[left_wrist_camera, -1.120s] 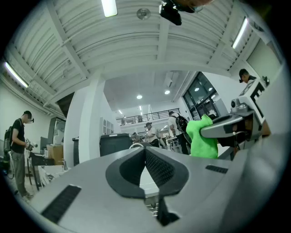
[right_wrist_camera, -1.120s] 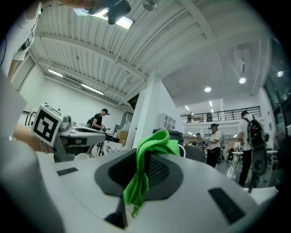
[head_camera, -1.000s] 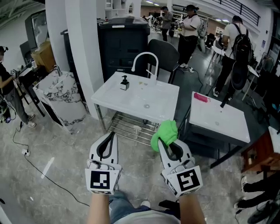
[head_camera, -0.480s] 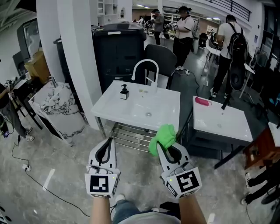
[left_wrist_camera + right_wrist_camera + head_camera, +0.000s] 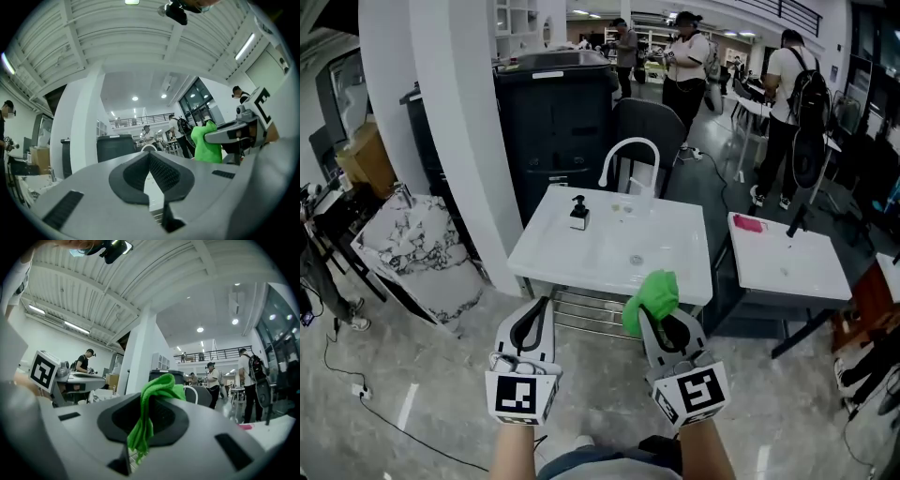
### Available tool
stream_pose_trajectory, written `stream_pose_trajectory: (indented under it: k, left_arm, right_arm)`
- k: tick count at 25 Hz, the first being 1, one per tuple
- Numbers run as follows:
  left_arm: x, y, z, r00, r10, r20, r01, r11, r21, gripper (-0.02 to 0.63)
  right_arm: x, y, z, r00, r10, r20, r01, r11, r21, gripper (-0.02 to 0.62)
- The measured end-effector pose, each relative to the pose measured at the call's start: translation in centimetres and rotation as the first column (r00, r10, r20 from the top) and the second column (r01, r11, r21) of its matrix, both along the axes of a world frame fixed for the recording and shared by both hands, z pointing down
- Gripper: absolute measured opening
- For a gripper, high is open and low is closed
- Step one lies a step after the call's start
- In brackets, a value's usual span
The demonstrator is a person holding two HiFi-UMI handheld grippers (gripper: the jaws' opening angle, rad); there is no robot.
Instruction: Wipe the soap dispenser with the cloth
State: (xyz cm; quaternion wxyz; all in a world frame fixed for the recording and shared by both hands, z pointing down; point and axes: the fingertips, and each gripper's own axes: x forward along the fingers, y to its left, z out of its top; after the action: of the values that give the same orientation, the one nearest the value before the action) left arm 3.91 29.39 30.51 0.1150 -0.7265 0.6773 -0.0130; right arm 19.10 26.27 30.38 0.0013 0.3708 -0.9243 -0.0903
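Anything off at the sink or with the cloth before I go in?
Nothing stands out. The soap dispenser stands upright on the white sink, and the green cloth is clamped in the right gripper.

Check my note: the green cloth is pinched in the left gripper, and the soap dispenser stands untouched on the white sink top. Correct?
One thing is wrong: the green cloth is pinched in the right gripper, not the left, as the right gripper view shows. The left gripper is shut on nothing. The rest holds: the soap dispenser stands untouched on the white sink top.
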Motion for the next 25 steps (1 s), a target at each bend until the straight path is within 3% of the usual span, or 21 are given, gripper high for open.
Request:
stream_pose_trajectory:
  k: [11, 22, 25]
  left_arm:
    - [-7.0, -4.6, 2.6, 0.998, 0.036, -0.057, -0.038, 0.998, -0.044, 0.015]
    - [-11.7, -15.3, 4.9, 0.994, 0.057, -0.088, -0.064, 0.995, -0.077, 0.017]
    - [-12.5, -19.8, 5.1, 0.993, 0.089, -0.081, -0.096, 0.992, -0.082, 0.094]
  right_arm:
    - [-5.6, -4.7, 2.2, 0.998, 0.054, -0.016, -0.054, 0.997, -0.061, 0.048]
    - [-10.0, -17.1, 4.1, 0.998, 0.054, -0.021, -0.056, 0.994, -0.097, 0.048]
    - [-11.5, -21.5, 4.6, 0.999, 0.047, -0.022, -0.050, 0.993, -0.109, 0.048]
